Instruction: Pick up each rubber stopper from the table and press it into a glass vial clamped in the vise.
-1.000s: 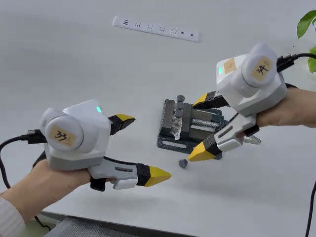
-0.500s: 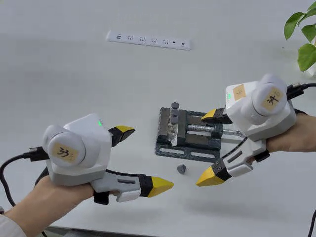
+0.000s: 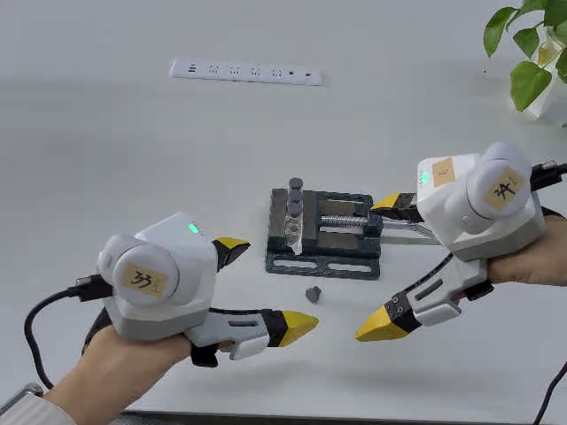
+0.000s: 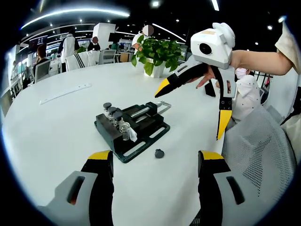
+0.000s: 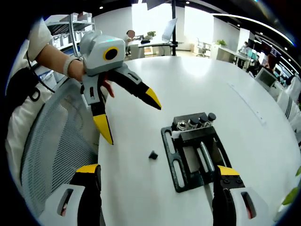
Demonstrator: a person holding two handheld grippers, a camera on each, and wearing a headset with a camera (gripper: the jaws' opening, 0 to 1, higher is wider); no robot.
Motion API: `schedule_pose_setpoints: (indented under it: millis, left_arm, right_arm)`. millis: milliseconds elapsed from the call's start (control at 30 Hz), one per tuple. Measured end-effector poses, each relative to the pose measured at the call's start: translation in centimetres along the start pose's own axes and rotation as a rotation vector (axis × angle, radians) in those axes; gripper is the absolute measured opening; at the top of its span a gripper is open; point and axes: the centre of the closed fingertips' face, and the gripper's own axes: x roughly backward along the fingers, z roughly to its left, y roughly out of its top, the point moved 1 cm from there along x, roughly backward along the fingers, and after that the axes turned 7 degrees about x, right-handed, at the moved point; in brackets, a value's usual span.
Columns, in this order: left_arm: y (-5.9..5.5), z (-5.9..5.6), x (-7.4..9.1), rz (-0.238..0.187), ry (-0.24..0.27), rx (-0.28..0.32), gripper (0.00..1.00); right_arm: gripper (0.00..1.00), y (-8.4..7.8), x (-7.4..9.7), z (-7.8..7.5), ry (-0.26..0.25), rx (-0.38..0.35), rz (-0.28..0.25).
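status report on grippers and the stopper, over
Left gripper open, right gripper open, both empty. Loose stopper on table by vise; end vial looks unstoppered. Nothing blocks the stopper.

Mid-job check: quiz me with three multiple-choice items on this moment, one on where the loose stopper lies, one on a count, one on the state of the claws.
1. Where is the loose rubber stopper?
A) on the table, just in front of the vise
B) held in a claw
C) on top of the vise

2. How many vials in the vise already carry a stopper?
A) one
B) three
C) five

3. What state are the left claw and the right claw in?
A) both shut
B) left open, right shut
C) both open and empty

Answers:
1 A: it lies on the bare table by the vise base.
2 B: the right gripper view shows three dark caps and one open vial.
3 C: each claw's yellow tips stand wide apart with nothing between them.
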Motion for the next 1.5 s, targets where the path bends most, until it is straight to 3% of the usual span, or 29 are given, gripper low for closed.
schedule_pose_setpoints:
  millis: [333,467,633,967,1267,1500]
  left_arm:
    - [-1.5,-0.8,-1.8,0.045,0.007,-0.011,0.49]
    - [-2.2,-1.0,-2.7,0.068,-0.002,-0.044,0.44]
    - [-2.4,-0.8,-3.4,0.083,0.001,-0.059,0.34]
    - [-2.8,-0.9,-4.8,0.121,0.031,-0.059,0.23]
    - [-3.5,-0.3,-5.3,0.131,0.056,-0.051,0.14]
    - [-3.4,-0.2,-5.6,0.125,0.069,-0.043,0.10]
  right_arm:
    - [0.97,-1.4,0.2,1.4,0.002,-0.041,0.001]
    - [0.95,-1.6,0.3,1.7,0.003,-0.052,-0.001]
    - [0.95,-1.7,0.3,1.8,0.000,-0.067,-0.007]
    - [0.93,-2.1,0.5,2.5,-0.005,-0.097,-0.021]
    - [0.92,-2.9,0.8,2.9,-0.009,-0.125,-0.019]
    - [0.91,-3.1,0.7,3.2,-0.003,-0.134,-0.017]
